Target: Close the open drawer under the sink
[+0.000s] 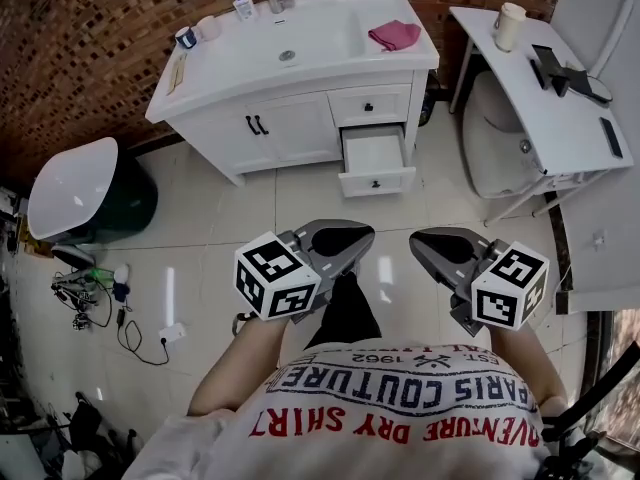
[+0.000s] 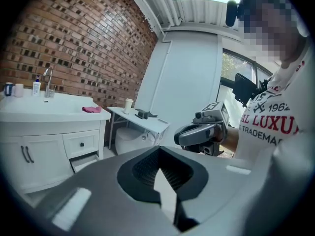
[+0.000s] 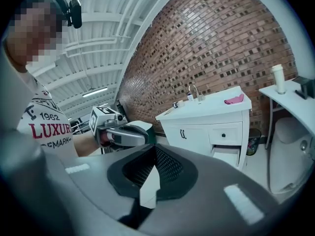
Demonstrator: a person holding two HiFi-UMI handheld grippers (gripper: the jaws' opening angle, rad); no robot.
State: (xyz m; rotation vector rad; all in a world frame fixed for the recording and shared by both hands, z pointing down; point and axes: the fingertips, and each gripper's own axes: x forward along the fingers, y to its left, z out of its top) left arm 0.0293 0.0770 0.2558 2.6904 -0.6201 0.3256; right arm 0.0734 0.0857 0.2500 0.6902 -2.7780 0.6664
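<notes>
A white vanity (image 1: pixel 300 128) stands against the brick wall, with a sink (image 1: pixel 287 43) in its top. Its lower right drawer (image 1: pixel 375 163) is pulled out and open; the small drawer above it is closed. The open drawer also shows in the left gripper view (image 2: pixel 86 160) and the right gripper view (image 3: pixel 227 155). My left gripper (image 1: pixel 340 240) and right gripper (image 1: pixel 445 250) hover side by side over the tiled floor, well short of the vanity. Both are shut with nothing between the jaws. The left gripper's jaws (image 2: pixel 162 181) and the right gripper's jaws (image 3: pixel 147 183) each meet in a closed line.
A pink cloth (image 1: pixel 395 35), a soap bottle (image 1: pixel 243 6) and cups lie on the vanity top. A white table (image 1: pixel 545 98) with a cup (image 1: pixel 509 26) stands right of the vanity. A dark bin with a white lid (image 1: pixel 75 188) and cables (image 1: pixel 90 290) are at the left.
</notes>
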